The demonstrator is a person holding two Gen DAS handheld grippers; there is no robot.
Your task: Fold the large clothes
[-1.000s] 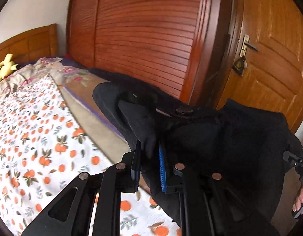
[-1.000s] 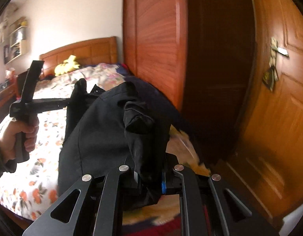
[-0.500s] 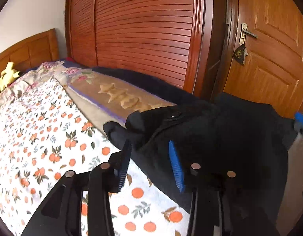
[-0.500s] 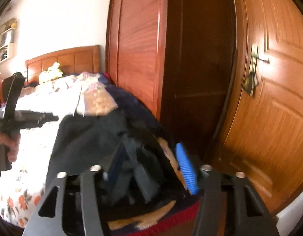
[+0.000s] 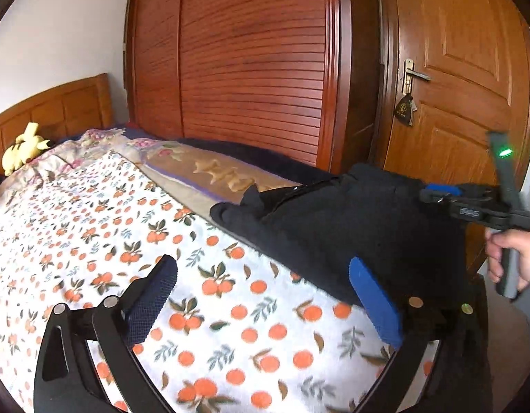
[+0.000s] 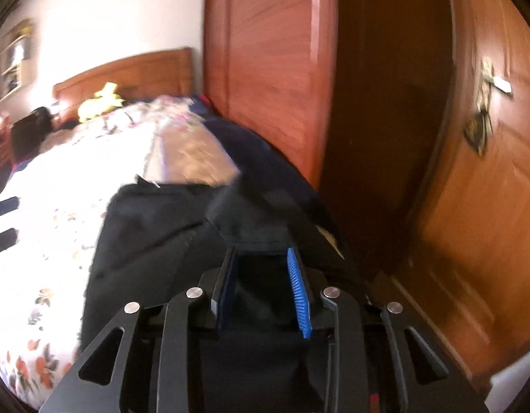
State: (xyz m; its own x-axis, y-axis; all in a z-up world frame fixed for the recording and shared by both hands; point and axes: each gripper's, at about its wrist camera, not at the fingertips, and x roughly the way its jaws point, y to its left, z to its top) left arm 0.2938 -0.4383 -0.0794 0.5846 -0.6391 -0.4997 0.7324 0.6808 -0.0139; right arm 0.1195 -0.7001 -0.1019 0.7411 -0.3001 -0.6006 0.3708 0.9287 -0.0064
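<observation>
At the foot of the bed (image 5: 93, 227), over its orange-print blanket, the left gripper (image 5: 261, 296) stands with its jaws spread wide, having just been opening, and nothing lies between them but bare blanket; the blue pad at 4 o'clock sits just beside the hem of the black garment (image 5: 350, 227), and contact there is hard to judge. That garment lies bunched on the bed's edge toward 3 o'clock of the left wrist view, its far end running to the right gripper (image 5: 440, 194), which is cut by the frame edge along with the person's hand (image 5: 516, 254) on its handle. From the right wrist view the right gripper (image 6: 265, 275) shows its jaws narrowed, having just been closing; dark cloth of the black garment (image 6: 154, 241) fills the gap between the pads (whether they actually press on it is lost in the blur). A yellow plush toy (image 5: 24, 146) rests against the headboard at 10 o'clock. Behind, a slatted wardrobe (image 5: 258, 69) and a door (image 5: 464, 69) stand close together; the lower corners of both views are blocked by the gripper frames.
</observation>
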